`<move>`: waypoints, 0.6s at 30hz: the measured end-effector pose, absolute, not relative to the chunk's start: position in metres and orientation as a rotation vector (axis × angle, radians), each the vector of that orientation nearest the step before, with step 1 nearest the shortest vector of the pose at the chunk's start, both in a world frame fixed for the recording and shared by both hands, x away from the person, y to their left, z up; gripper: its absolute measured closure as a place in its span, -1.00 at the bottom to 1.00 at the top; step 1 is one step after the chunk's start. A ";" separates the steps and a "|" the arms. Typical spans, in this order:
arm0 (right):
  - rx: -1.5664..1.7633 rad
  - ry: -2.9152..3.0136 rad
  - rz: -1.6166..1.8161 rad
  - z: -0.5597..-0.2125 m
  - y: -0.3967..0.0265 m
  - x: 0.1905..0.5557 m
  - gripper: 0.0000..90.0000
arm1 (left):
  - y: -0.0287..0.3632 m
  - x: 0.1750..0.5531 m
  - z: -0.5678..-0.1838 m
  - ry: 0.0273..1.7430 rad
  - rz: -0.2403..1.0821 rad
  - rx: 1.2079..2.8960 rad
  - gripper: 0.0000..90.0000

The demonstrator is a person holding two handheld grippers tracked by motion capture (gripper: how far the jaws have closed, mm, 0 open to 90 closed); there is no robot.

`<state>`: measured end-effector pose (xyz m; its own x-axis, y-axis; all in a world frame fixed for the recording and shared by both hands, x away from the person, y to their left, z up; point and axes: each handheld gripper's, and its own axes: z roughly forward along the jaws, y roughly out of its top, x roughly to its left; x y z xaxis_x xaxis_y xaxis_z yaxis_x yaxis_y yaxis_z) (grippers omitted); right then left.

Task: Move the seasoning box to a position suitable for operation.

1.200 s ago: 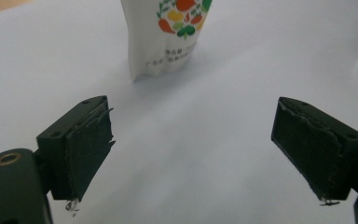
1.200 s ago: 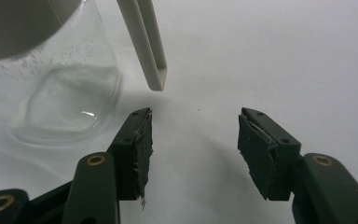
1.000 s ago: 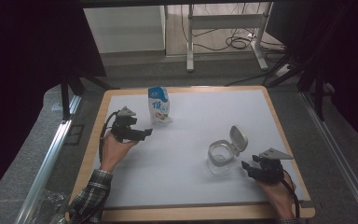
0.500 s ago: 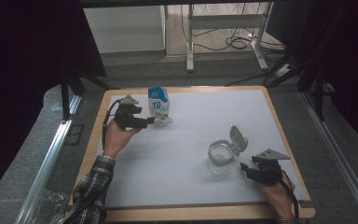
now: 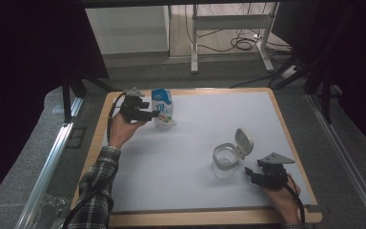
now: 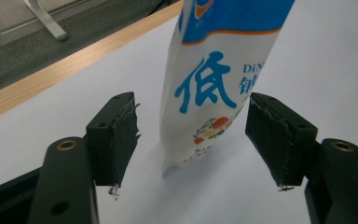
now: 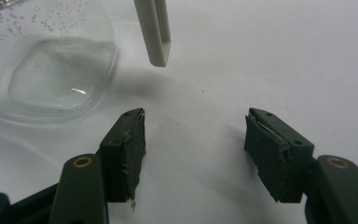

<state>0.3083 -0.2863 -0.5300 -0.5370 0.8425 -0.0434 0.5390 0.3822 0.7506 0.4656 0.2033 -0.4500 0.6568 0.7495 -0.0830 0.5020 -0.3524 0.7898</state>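
Observation:
A blue and white pouch stands upright near the table's far left. My left gripper is open right at it; in the left gripper view the pouch stands between the two spread jaws, touching neither. A clear jar with its hinged white lid flipped up sits at the front right. My right gripper rests open on the table just right of the jar. In the right gripper view the jar is at upper left and the lid's edge hangs above the jaws.
The white work surface has a wooden border. A metal rail runs along the left side. Desk legs and cables lie on the floor beyond the far edge.
My left gripper has moved away from me and to the right until its jaws straddle the pouch. The right gripper has stayed by the jar.

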 end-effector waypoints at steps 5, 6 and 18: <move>1.192 2.227 0.976 -0.530 -0.286 0.308 -0.15 | 0.205 0.476 -0.449 0.952 0.345 2.010 -0.12; 1.193 2.227 0.977 -0.530 -0.286 0.308 -0.16 | 0.205 0.477 -0.449 0.950 0.338 2.007 -0.08; 1.192 2.230 0.979 -0.530 -0.286 0.308 -0.17 | 0.200 0.492 -0.447 0.911 0.321 2.010 0.22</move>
<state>0.3084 -0.2864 -0.5301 -0.5399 0.8408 -0.0405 0.5394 0.3825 0.7502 0.4917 0.2003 -0.4474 0.6975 0.7075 -0.1136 0.4797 -0.3433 0.8075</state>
